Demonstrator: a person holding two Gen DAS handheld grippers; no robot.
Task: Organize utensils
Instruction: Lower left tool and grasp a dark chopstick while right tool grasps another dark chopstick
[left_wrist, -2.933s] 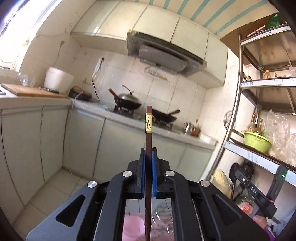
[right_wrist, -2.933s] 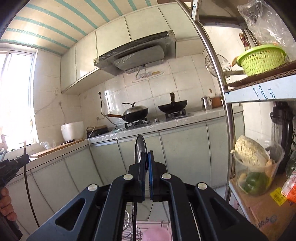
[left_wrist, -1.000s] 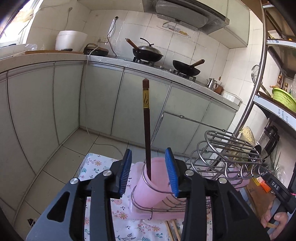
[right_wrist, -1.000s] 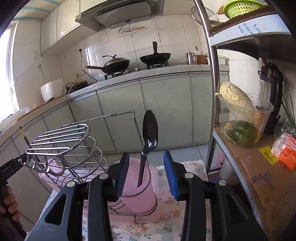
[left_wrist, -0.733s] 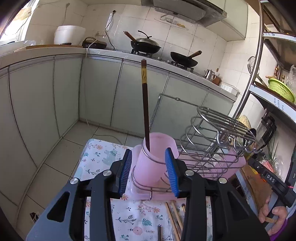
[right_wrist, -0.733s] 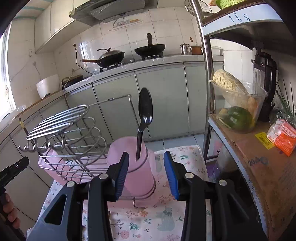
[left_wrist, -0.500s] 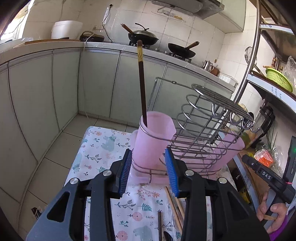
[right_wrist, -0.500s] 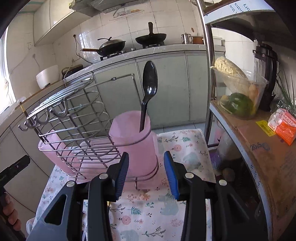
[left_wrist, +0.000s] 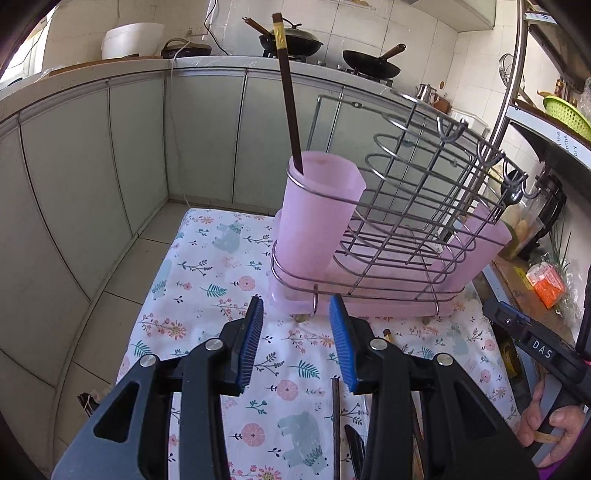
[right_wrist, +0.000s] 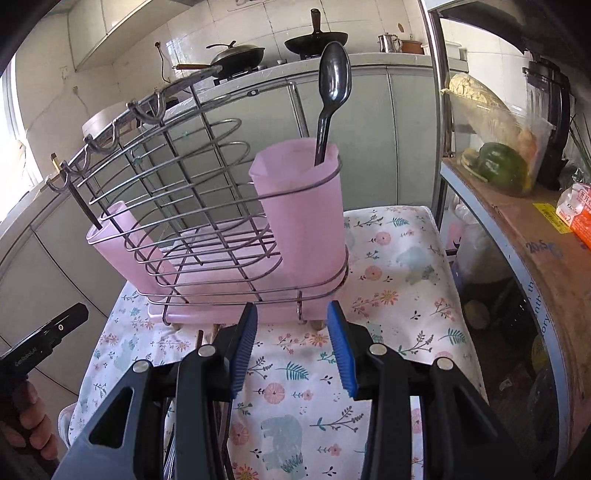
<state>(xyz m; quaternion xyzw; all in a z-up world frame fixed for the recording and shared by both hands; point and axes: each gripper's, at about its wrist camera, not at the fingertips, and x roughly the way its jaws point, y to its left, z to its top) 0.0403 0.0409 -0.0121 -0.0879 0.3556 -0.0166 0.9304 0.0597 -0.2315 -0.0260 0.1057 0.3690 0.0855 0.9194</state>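
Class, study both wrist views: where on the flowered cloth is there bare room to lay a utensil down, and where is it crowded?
Free: the cloth left of the wire rack, up to the table edge, and the strip between the rack and the shelf post. Crowded: in front of the rack, where loose chopsticks lie under the open grippers.

Chopstick (left_wrist: 290, 107), spoon (right_wrist: 330, 96) released into pink cups; both grippers withdrawn.

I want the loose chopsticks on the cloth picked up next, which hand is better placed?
Probably the left: its open tongs hover just above a loose chopstick. The right tongs are also open.
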